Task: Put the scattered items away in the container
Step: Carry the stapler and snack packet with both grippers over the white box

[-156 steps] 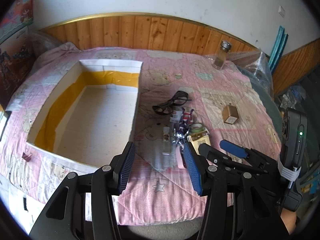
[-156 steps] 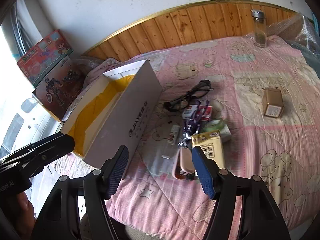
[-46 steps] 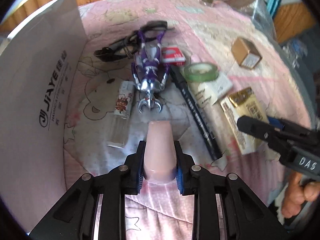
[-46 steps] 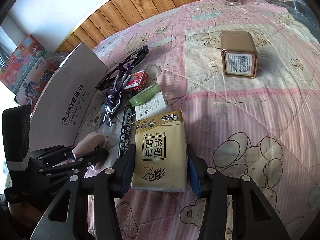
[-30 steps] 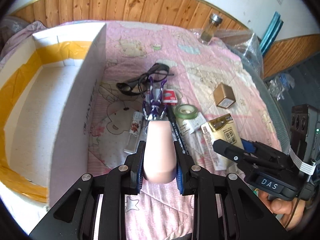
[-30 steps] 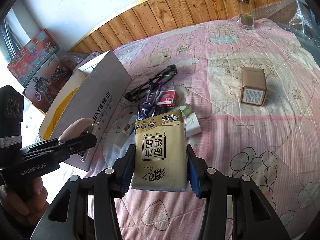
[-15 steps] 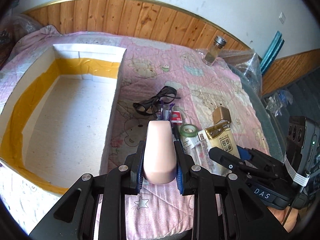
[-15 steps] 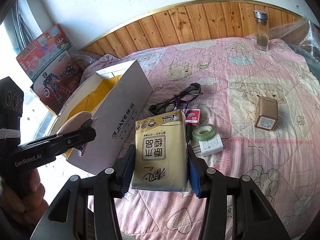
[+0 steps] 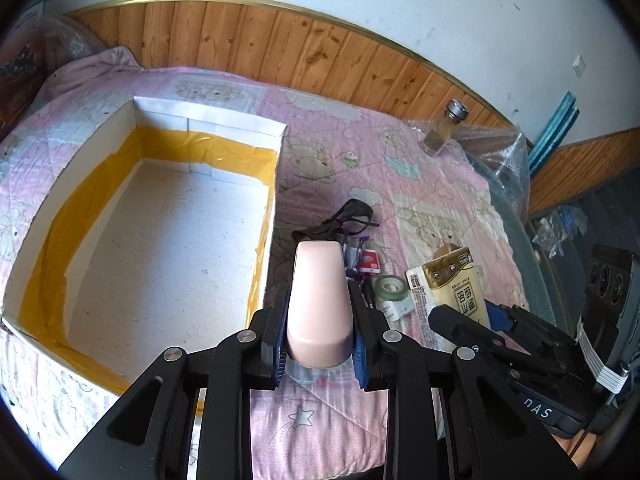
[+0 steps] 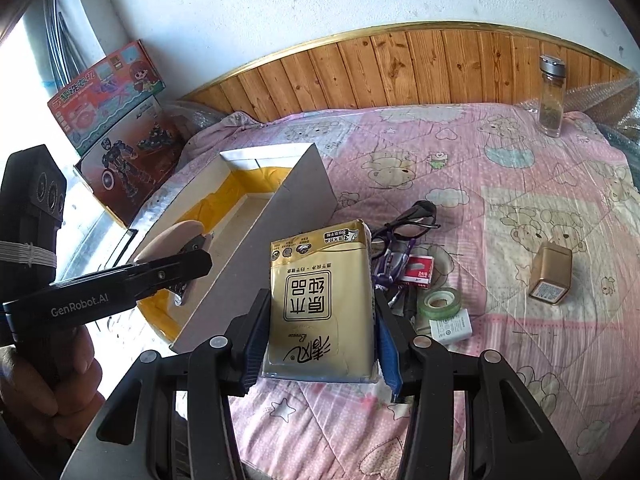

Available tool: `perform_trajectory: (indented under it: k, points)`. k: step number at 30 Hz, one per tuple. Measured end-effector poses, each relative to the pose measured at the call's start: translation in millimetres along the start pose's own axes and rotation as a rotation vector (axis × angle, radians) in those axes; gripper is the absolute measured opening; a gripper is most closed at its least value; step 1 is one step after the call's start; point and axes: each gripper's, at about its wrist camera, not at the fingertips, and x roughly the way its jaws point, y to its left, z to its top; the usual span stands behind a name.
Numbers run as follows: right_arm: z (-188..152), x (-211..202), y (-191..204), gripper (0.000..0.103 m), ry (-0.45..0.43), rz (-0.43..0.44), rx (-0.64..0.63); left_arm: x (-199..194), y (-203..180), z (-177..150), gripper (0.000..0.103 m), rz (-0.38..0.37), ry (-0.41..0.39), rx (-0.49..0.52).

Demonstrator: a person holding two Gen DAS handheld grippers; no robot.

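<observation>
My left gripper is shut on a pale pink oblong case, held in the air just right of the open white box with yellow tape inside. My right gripper is shut on a gold tissue pack, raised above the bed to the right of the box. The left gripper with the pink case shows over the box in the right wrist view. The tissue pack shows at the right of the left wrist view.
On the pink quilt lie black glasses, a purple toy, a red card, a green tape roll, a white charger and a gold box. A glass jar stands at the back. Toy boxes stand left.
Both grippers have risen and drawn back with their loads. The left one has carried the pink case toward the box; more of the box's inside shows now.
</observation>
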Motion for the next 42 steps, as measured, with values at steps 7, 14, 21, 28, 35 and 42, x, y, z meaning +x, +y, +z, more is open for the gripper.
perform_trajectory:
  k: [7,14,21,28,35,42]
  points:
    - [13,4,16,0.049,0.003,0.011,-0.034,-3,17,10,0.026,0.035,-0.003,-0.030]
    - [25,7,27,0.049,0.002,0.014,-0.058,-9,30,16,0.026,0.052,-0.018,-0.052]
    - [34,8,40,0.049,-0.002,0.023,-0.076,-14,40,22,0.026,0.047,-0.025,-0.065]
    - [42,11,53,0.049,-0.005,0.032,-0.100,-19,52,25,0.026,0.044,-0.035,-0.084]
    - [51,15,64,0.049,-0.004,0.043,-0.123,-21,62,31,0.026,0.039,-0.042,-0.100]
    - [59,26,73,0.049,0.008,0.060,-0.144,-18,73,36,0.026,0.039,-0.039,-0.120]
